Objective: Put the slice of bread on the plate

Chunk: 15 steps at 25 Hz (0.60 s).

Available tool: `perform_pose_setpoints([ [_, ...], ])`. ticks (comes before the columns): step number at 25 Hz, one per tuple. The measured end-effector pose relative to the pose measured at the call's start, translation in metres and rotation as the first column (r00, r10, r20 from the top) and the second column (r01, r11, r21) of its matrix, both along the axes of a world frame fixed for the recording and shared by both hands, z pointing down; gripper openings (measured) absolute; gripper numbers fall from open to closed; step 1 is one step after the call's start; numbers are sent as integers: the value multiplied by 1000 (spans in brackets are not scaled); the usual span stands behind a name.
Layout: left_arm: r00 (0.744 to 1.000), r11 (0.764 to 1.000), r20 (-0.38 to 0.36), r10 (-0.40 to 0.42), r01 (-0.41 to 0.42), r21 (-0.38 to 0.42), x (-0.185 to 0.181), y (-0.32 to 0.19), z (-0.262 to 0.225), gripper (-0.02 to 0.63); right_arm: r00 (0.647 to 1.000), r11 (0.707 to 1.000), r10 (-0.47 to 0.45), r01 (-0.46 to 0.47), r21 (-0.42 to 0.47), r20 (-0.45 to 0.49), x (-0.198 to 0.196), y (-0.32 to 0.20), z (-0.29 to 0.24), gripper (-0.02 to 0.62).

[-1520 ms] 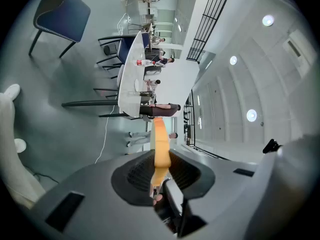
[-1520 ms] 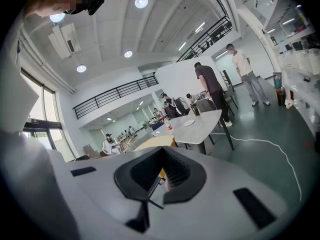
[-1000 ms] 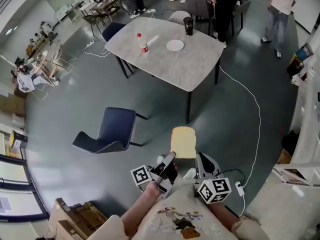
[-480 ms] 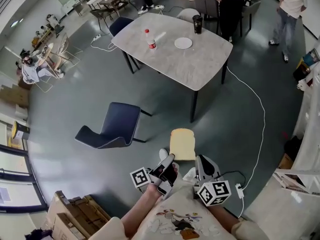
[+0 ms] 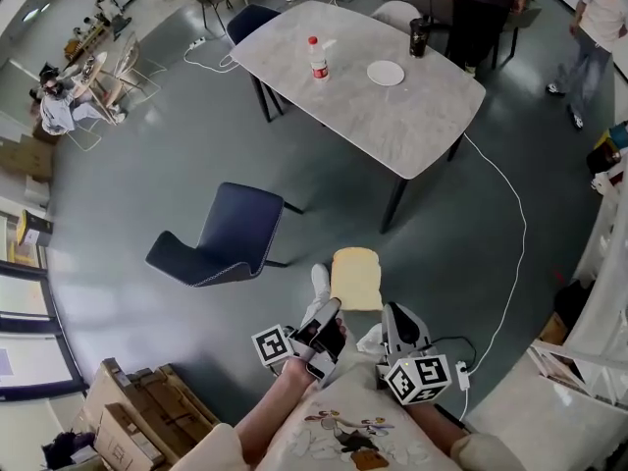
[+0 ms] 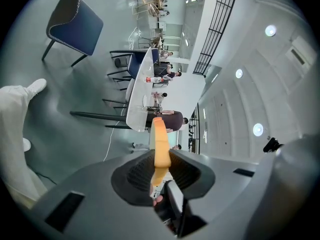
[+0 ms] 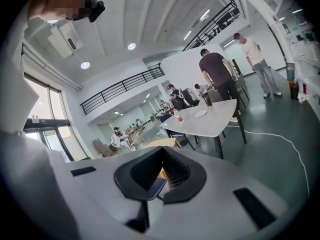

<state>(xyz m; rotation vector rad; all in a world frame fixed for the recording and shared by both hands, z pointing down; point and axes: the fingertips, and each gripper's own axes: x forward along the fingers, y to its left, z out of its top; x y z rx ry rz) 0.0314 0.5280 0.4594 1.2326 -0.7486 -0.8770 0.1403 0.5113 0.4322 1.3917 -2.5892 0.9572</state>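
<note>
A slice of bread (image 5: 356, 278) stands out in front of my body over the grey floor, with my left gripper (image 5: 332, 310) shut on its near left edge. In the left gripper view the bread (image 6: 160, 136) is seen edge-on, clamped between the two black pads. My right gripper (image 5: 400, 314) hovers just right of the slice. Its jaws (image 7: 162, 151) are shut with nothing between them, and the bread (image 7: 161, 143) shows beyond their left side. The white plate (image 5: 385, 73) lies on the grey table (image 5: 392, 126) far ahead.
A plastic bottle (image 5: 317, 57) and a dark cup (image 5: 421, 35) stand on the table near the plate. A blue chair (image 5: 231, 234) stands on the floor ahead left. A white cable (image 5: 517, 253) runs along the floor at right. People (image 5: 486, 8) stand beyond the table. Cardboard boxes (image 5: 137, 410) sit low left.
The table, plate and chair have shifted right and down in the head view. Both grippers and the bread keep the same pose before my body.
</note>
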Motion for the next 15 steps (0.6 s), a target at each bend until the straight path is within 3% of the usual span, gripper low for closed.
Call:
perform_pose_setpoints([
  [5, 999, 1000, -31, -16, 16, 0, -44, -49, 3, 95, 1000, 1000, -2, 2, 13, -28, -42, -50, -1, 5],
  [12, 999, 997, -43, -20, 23, 70, -123, -138, -21, 95, 997, 997, 9, -3, 81, -81, -116, -126, -22, 5],
  [15, 999, 997, -45, -7, 11, 77, -151, -154, -27, 95, 994, 994, -10, 21, 105, -105, -153, -140, -28, 5],
])
